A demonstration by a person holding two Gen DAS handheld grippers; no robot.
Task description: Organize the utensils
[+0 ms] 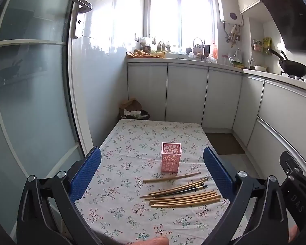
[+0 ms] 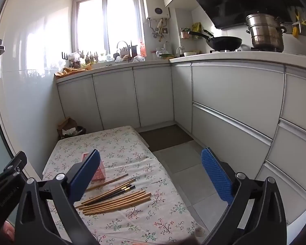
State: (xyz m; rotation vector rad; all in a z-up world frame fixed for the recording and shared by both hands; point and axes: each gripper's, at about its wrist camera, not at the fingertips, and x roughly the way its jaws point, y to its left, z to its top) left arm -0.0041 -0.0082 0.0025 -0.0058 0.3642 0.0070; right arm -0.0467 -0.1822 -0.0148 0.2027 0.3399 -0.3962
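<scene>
While both tools are hovering above the floral table (image 1: 116, 183), the chopsticks (image 1: 181, 195) are lying flat in a loose bundle just in front of the upright pink holder (image 1: 171, 160) — long axes running across the view. The left gripper (image 1: 153, 175) and right gripper (image 2: 151, 177) are both gaping wide, grasping nothing. The bundle is sitting low and left of the right jaws — that hand looks nearer.

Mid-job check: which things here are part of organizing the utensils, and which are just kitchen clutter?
Job:
- pink perforated square holder, upright on the floral tablecloth
- loose wooden chopsticks lying beside it
- dark-handled chopsticks among them

Clutter:
- black wok
- steel steamer pot
- brown paper bag on the floor
</scene>
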